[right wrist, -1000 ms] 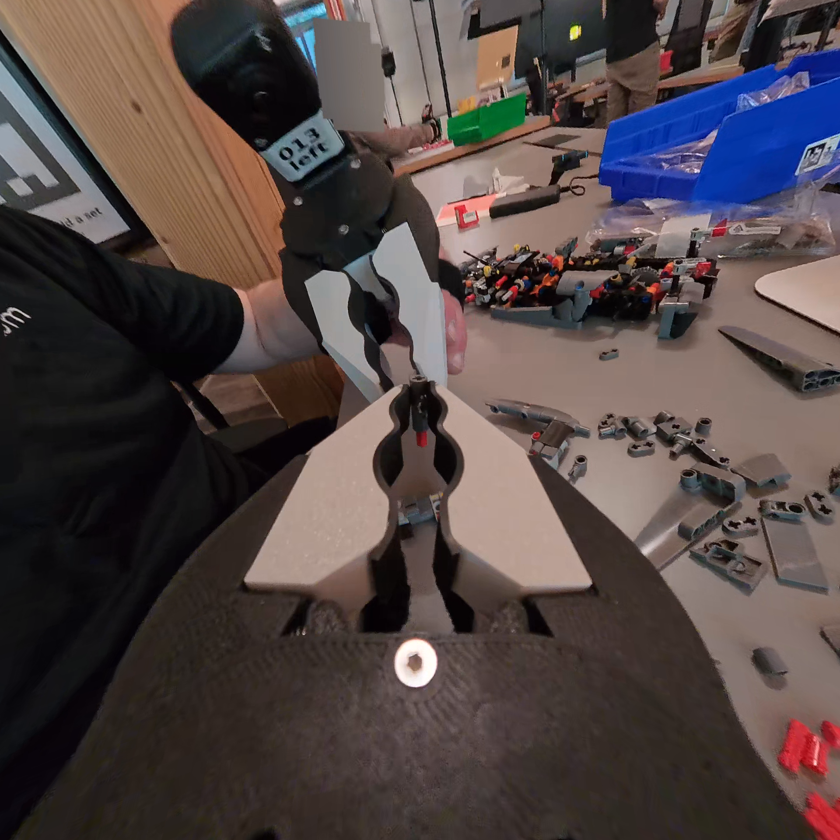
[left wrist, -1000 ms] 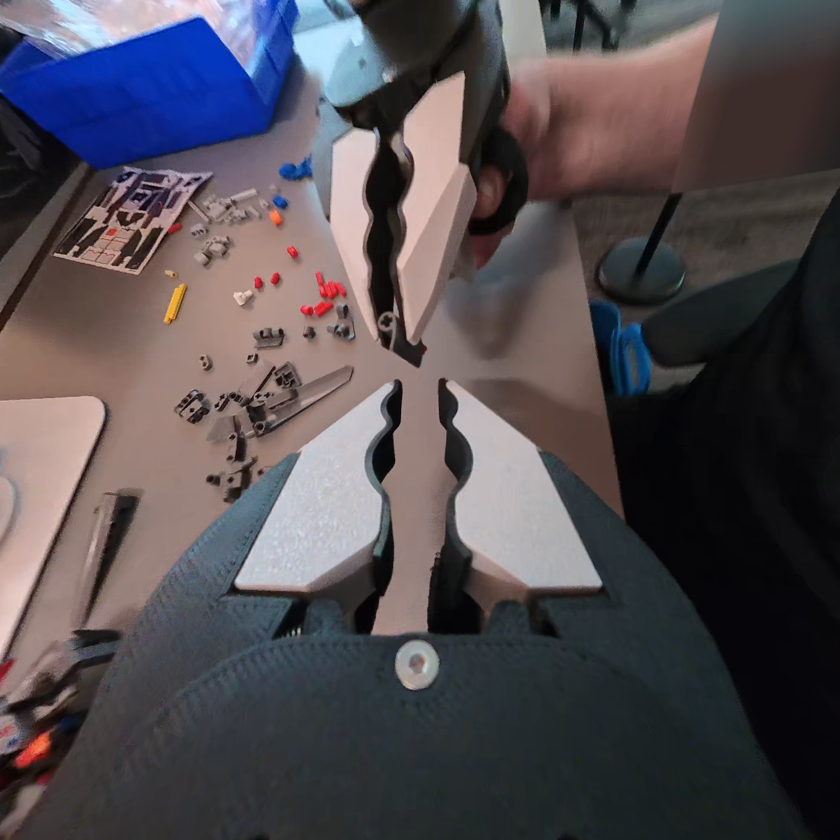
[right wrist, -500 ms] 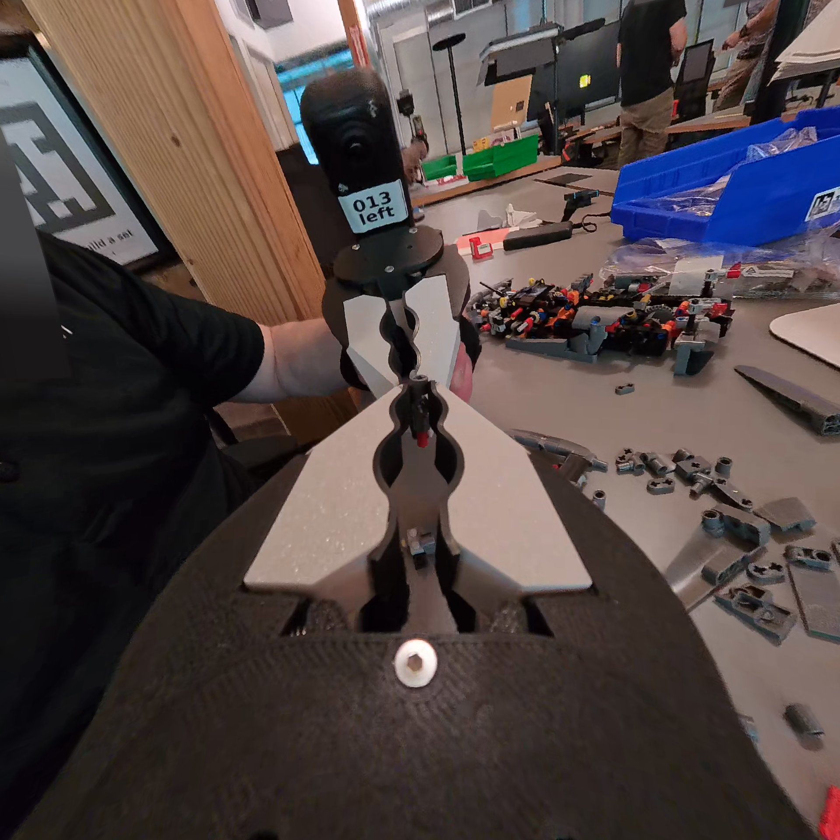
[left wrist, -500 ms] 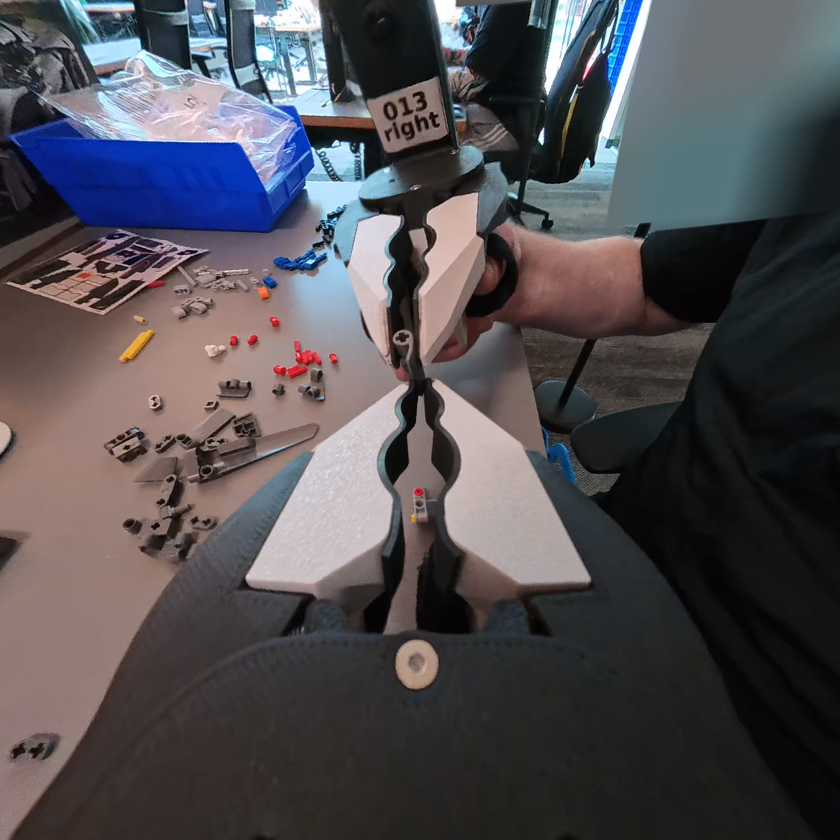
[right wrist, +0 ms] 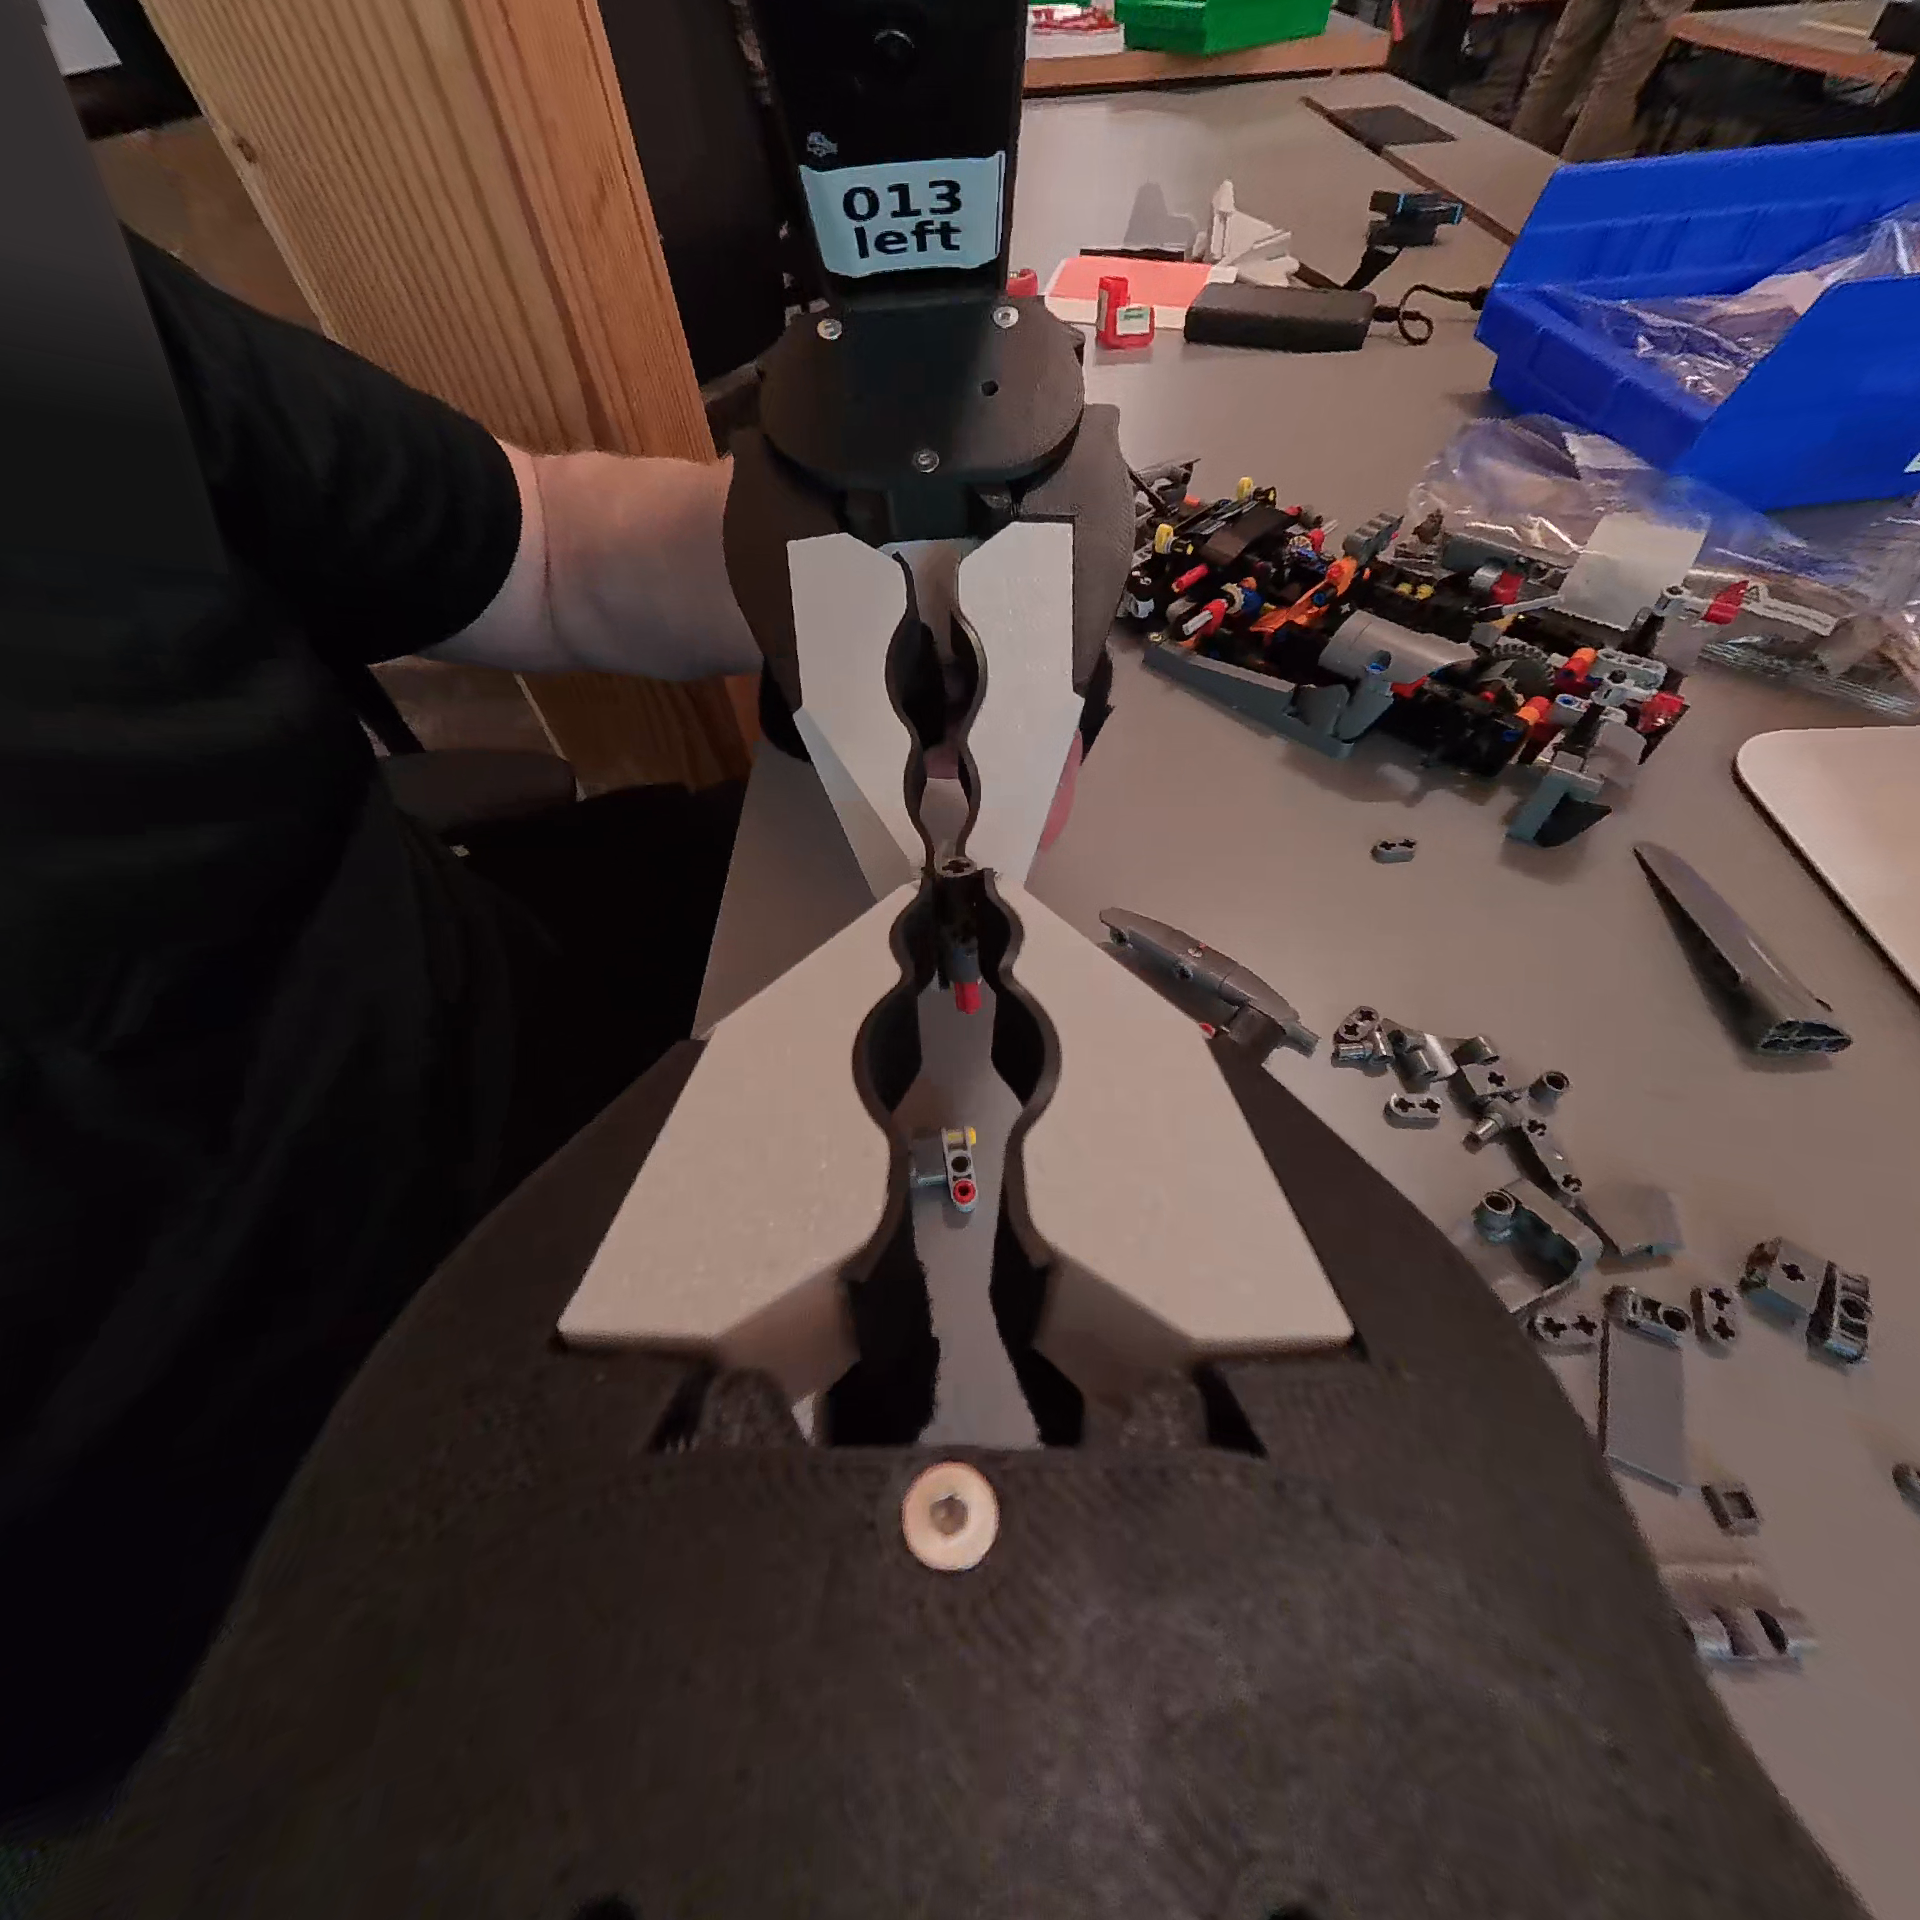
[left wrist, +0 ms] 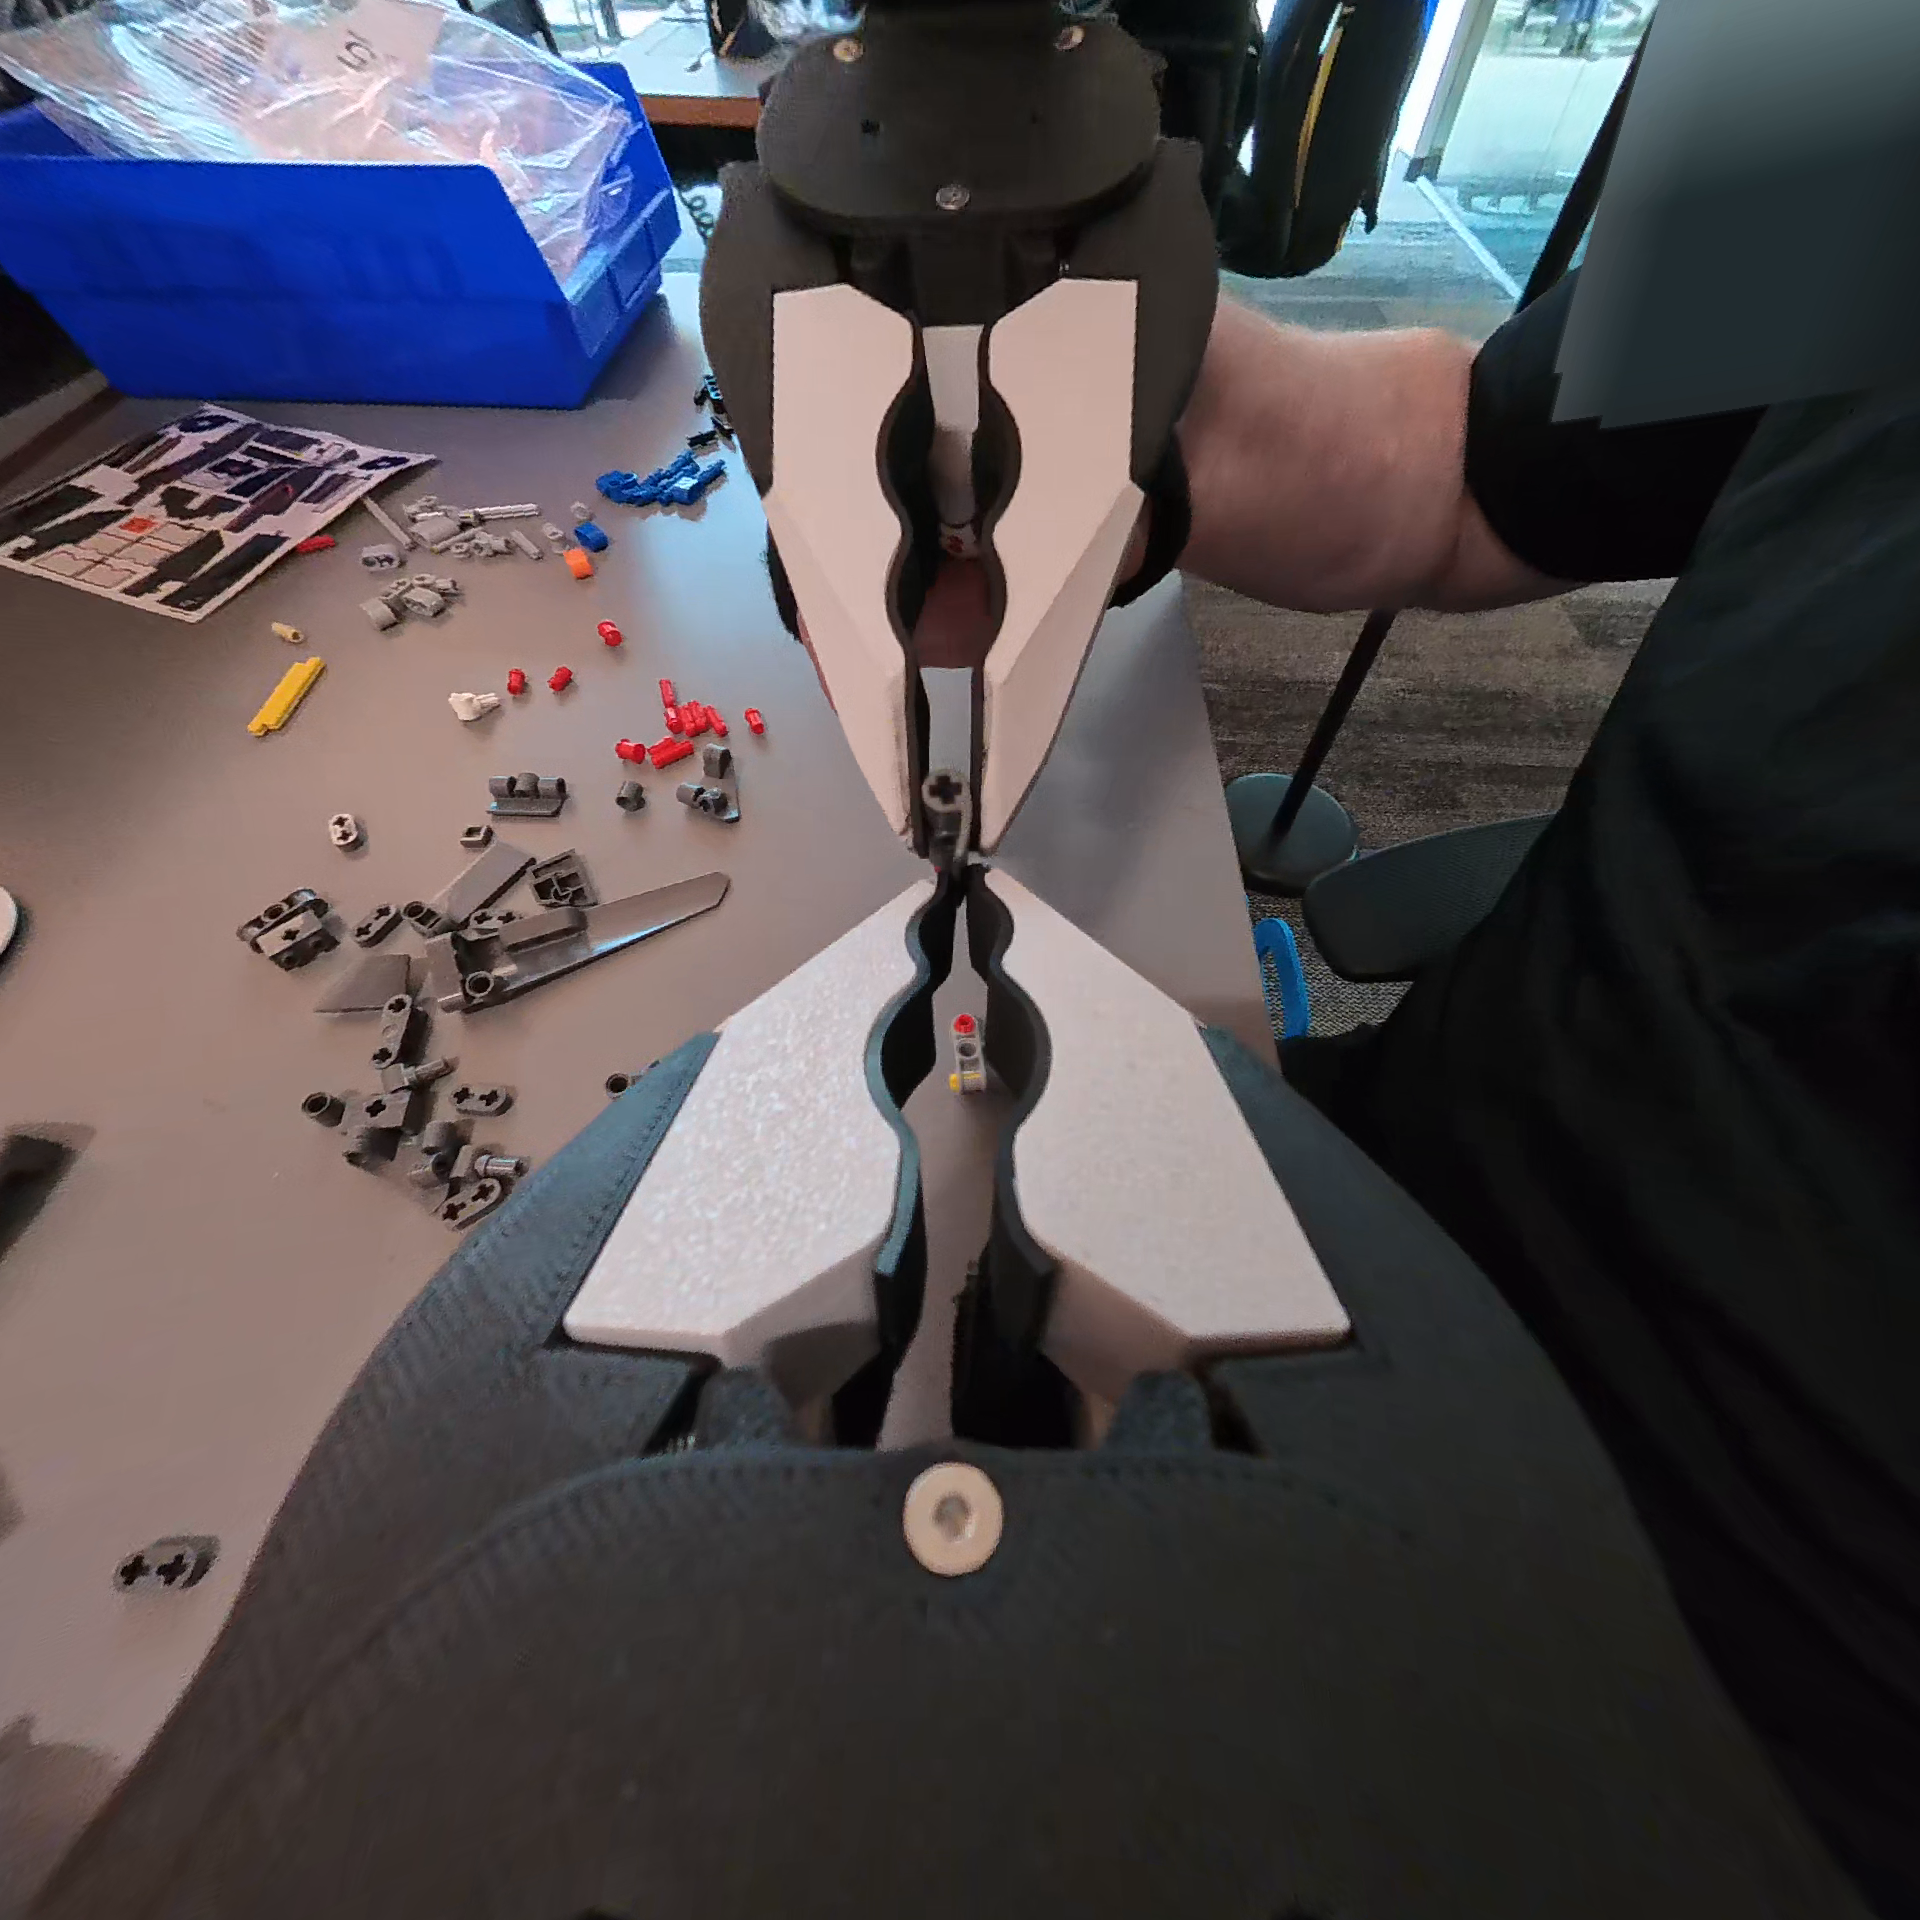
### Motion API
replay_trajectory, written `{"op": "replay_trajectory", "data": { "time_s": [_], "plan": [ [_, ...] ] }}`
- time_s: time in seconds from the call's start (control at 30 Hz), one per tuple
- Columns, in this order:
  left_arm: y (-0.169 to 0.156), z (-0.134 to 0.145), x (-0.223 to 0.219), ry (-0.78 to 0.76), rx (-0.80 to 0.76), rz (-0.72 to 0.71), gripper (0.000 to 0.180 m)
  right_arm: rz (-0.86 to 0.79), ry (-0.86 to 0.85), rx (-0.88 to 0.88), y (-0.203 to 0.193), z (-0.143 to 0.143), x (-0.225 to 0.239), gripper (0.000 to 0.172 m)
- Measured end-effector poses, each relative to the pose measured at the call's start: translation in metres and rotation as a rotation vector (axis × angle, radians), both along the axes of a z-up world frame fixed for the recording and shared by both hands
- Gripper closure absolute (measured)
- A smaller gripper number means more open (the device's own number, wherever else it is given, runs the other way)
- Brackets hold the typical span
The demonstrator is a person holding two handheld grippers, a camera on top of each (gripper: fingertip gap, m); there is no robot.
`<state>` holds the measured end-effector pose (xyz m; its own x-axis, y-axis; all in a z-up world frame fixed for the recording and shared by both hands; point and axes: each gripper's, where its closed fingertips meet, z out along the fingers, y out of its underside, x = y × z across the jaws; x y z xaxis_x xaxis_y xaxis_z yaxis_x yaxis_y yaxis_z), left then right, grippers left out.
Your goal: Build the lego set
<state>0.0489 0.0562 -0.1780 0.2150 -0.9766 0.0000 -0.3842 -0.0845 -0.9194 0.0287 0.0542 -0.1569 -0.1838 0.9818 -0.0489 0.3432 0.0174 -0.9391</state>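
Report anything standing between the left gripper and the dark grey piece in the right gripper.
Nothing visible does. The left gripper, jaws shut, meets the dark grey piece clamped in the right gripper tip to tip. Loose parts lie on the table below, off the line.

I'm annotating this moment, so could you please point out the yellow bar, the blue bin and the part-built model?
yellow bar (left wrist: 285, 696): left wrist view, middle of its length.
blue bin (left wrist: 312, 301): left wrist view, its front wall.
part-built model (right wrist: 1382, 649): right wrist view, its grey curved housing.
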Motion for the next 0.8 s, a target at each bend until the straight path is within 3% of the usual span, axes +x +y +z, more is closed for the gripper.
{"op": "replay_trajectory", "data": {
  "time_s": [0.4, 0.57, 0.8],
  "plan": [
    [0.004, 0.000, -0.002, -0.060, -0.060, 0.021, 0.180, -0.042, 0.032, -0.056, 0.006, -0.001, -0.001, 0.166],
    [0.006, 0.003, -0.003, -0.129, -0.170, 0.011, 0.180, -0.087, 0.020, 0.260, 0.011, 0.005, 0.008, 0.138],
    [0.006, 0.005, -0.003, -0.188, -0.312, -0.027, 0.180, -0.088, -0.163, 0.829, 0.015, -0.007, 0.020, 0.134]
  ]
}}
